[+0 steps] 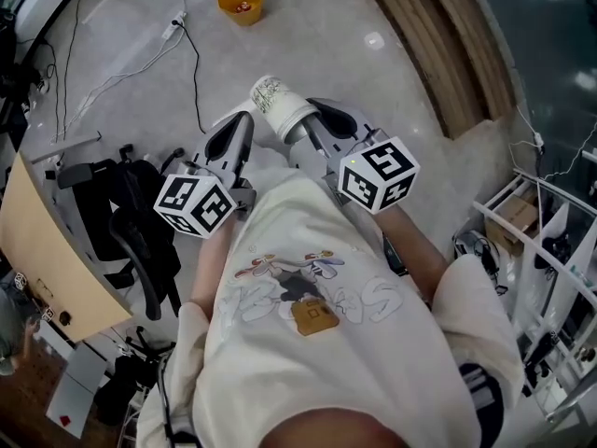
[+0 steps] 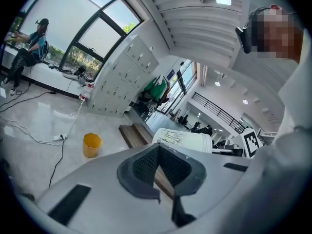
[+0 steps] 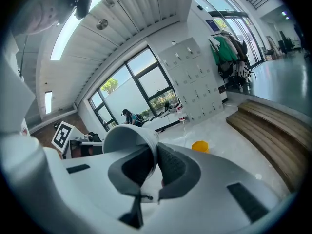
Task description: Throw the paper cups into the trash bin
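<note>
A white paper cup [image 1: 280,105] with dark scribbles on its side lies tilted in the air in front of the person. My right gripper [image 1: 315,124] is shut on its rim, with the cup wall pinched between the pads. The right gripper view shows the cup's open mouth [image 3: 127,136] to the left of the right gripper [image 3: 155,156]. My left gripper [image 1: 233,136] hangs just left of the cup, shut with nothing between its fingers. From the left gripper [image 2: 158,152] the cup [image 2: 187,141] appears just beyond the jaw tips. A yellow trash bin [image 1: 241,0] stands on the floor far ahead.
Cables and a power strip [image 1: 177,28] trail over the pale floor towards the bin. A black office chair [image 1: 131,222] and a wooden board [image 1: 42,259] are at the left. Wooden steps [image 1: 438,45] run along the right, a white rack [image 1: 550,250] nearer. A person [image 2: 29,48] sits far off by the windows.
</note>
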{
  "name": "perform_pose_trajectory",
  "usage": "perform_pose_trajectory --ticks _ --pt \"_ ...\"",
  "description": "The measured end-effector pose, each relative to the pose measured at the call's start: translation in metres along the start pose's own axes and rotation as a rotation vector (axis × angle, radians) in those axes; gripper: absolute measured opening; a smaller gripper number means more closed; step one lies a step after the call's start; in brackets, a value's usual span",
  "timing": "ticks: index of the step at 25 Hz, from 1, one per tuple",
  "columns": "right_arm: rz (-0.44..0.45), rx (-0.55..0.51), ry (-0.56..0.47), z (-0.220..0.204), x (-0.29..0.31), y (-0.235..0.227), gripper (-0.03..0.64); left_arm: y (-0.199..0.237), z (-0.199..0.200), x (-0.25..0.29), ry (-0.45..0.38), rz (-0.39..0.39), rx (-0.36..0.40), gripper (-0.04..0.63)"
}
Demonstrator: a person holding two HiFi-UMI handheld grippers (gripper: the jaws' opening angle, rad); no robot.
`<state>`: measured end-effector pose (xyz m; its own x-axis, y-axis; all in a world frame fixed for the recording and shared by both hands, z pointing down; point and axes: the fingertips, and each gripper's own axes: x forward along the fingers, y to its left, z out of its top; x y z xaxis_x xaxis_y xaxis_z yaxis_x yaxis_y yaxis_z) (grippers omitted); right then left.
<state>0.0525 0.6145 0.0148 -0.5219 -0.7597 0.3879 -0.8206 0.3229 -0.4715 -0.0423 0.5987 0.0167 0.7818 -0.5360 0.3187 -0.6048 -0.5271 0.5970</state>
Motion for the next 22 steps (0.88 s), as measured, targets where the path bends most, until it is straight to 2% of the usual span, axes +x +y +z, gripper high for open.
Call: perform_pose_trajectory --ticks 5,9,13,18,22 --pt "0.009 0.006 0.045 0.001 0.001 -0.029 0.031 0.003 -0.007 0.016 -0.008 0.042 -0.039 0.006" --pt "0.011 0.014 0.081 0.011 0.029 -0.047 0.031 0.029 0.018 0.036 -0.030 0.063 -0.064 0.006" --pt "0.008 0.015 0.102 0.031 0.084 -0.067 0.031 0.068 0.044 0.075 -0.016 0.041 -0.078 0.006" --pt "0.009 -0.017 0.125 0.084 0.181 -0.094 0.029 0.145 0.113 0.126 -0.002 0.032 -0.104 0.006" --pt "-0.041 -0.020 0.147 0.131 0.257 -0.121 0.031 0.221 0.185 0.151 0.019 0.049 -0.108 0.006"
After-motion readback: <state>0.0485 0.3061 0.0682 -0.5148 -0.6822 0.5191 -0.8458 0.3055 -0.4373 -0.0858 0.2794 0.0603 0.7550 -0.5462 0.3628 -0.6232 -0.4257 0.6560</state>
